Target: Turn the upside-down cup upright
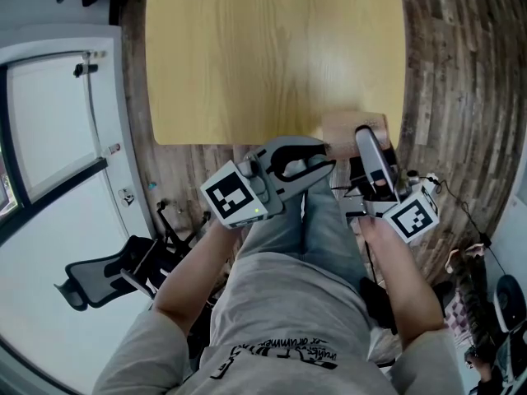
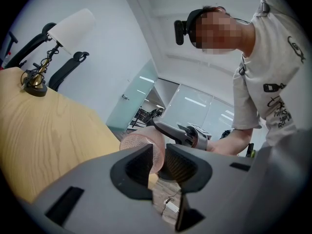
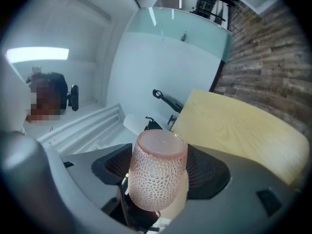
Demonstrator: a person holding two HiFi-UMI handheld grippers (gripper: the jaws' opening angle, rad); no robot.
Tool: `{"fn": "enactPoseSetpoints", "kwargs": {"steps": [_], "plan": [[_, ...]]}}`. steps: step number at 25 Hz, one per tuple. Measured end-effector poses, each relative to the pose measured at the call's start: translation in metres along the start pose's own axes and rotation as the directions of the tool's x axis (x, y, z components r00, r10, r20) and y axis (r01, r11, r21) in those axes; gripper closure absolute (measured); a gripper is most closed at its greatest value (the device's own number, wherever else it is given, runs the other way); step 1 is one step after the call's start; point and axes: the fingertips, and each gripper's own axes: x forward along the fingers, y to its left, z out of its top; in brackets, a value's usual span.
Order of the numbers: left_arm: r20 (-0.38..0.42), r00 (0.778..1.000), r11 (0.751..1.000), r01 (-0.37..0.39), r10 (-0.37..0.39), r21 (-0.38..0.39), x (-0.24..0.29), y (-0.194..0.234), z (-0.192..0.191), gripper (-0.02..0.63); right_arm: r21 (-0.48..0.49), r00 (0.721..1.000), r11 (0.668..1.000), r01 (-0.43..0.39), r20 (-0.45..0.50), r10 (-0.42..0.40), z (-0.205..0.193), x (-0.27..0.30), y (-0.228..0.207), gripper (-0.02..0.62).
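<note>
Pale wood made up the table (image 1: pixel 272 56), bare across its top in the head view, with the person standing at its near edge and holding both tools close together by the near right corner. The left gripper (image 2: pixel 159 153) had its 2 jaws apart. The cup sat in the gap at their tips, but the pads did not appear to press on it. The right gripper (image 3: pixel 163 165) was clamped on the pink dimpled cup (image 3: pixel 157 184), 1 meshed pad on each side of its wall. The closed base showed at the far end in the right gripper view, and in the head view the cup seemed to lie roughly on its side, in the air over that corner and off the table. The step in hand looked like the turn itself, with the right hand alone carrying the cup. The next move would call for rolling that wrist until the mouth faced up, keeping the left gripper clear, and then lowering the base flat onto the table before loosening the grip.
</note>
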Motion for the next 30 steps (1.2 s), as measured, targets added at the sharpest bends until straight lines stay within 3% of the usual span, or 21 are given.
{"fn": "enactPoseSetpoints", "kwargs": {"steps": [3, 7, 10, 17, 22, 27, 30], "plan": [[-0.021, 1.000, 1.000, -0.003, 0.003, 0.005, -0.002, 0.002, -0.003, 0.514, -0.133, 0.998, 0.991, 0.014, -0.055, -0.022, -0.004, 0.005, 0.004, 0.275], [-0.044, 0.999, 1.000, -0.008, 0.009, 0.016, -0.003, 0.006, -0.008, 0.511, -0.238, 0.995, 0.971, 0.016, -0.090, -0.039, -0.006, 0.007, 0.007, 0.275], [-0.062, 0.998, 1.000, -0.014, 0.015, 0.025, -0.003, 0.008, -0.011, 0.511, -0.349, 0.992, 0.937, -0.004, -0.119, -0.040, -0.007, 0.009, 0.013, 0.275], [-0.072, 0.997, 0.999, -0.039, 0.041, 0.035, -0.005, 0.017, -0.016, 0.508, -0.608, 0.983, 0.792, -0.061, -0.175, -0.058, -0.010, 0.017, 0.028, 0.276], [-0.091, 0.993, 0.996, -0.066, 0.071, 0.058, -0.007, 0.022, -0.024, 0.491, -0.703, 0.977, 0.707, -0.074, -0.193, -0.089, -0.015, 0.017, 0.025, 0.275], [-0.100, 0.991, 0.995, -0.082, 0.087, 0.055, -0.011, 0.027, -0.027, 0.489, -0.822, 0.967, 0.561, -0.097, -0.210, -0.141, -0.024, 0.023, 0.023, 0.275], [-0.099, 0.991, 0.995, -0.084, 0.090, 0.059, -0.011, 0.029, -0.027, 0.489, -0.857, 0.968, 0.508, -0.084, -0.192, -0.163, -0.028, 0.027, 0.017, 0.275]]}}
